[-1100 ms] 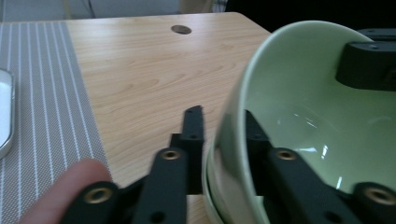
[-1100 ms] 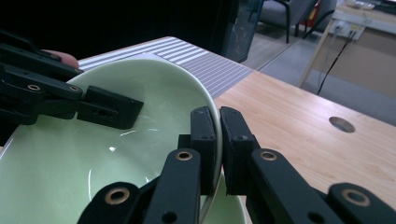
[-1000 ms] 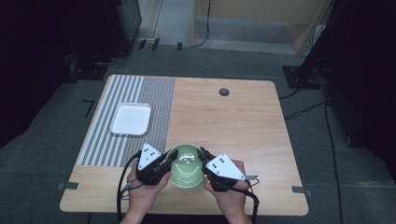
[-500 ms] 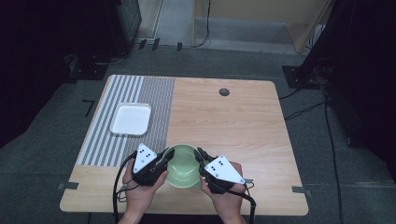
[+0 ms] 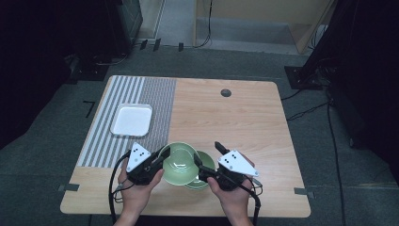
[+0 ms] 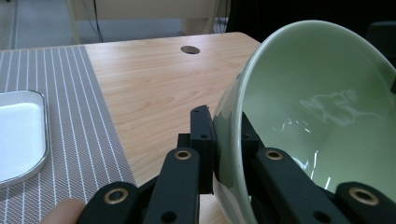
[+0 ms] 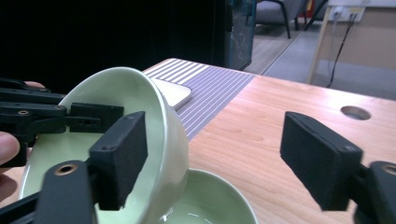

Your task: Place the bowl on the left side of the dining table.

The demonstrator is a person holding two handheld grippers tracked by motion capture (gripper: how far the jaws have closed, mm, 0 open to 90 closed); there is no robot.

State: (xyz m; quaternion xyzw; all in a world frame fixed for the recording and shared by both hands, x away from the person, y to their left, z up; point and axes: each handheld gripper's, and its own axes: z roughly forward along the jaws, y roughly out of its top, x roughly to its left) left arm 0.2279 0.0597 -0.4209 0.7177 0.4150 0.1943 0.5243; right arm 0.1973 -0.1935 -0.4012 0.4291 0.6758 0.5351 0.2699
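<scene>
The left gripper (image 5: 160, 161) is clamped on the rim of the upper green bowl (image 5: 179, 163) — in the left gripper view one jaw presses the outer wall and the other sits inside, with the bowl tilted on its side, mouth turned toward the right gripper. The right gripper (image 5: 207, 157) has its jaws spread wide with nothing between them; in the right gripper view one jaw is just beside the tilted bowl's outer wall, though contact cannot be told. Beneath and to the right of the raised bowl a second green bowl (image 5: 203, 169) rests upright on the wooden tabletop (image 5: 244, 122) near its front edge. Farther out to the left, a white tray (image 5: 131, 119) lies on a striped mat (image 5: 155, 103) — well apart from both bowls
</scene>
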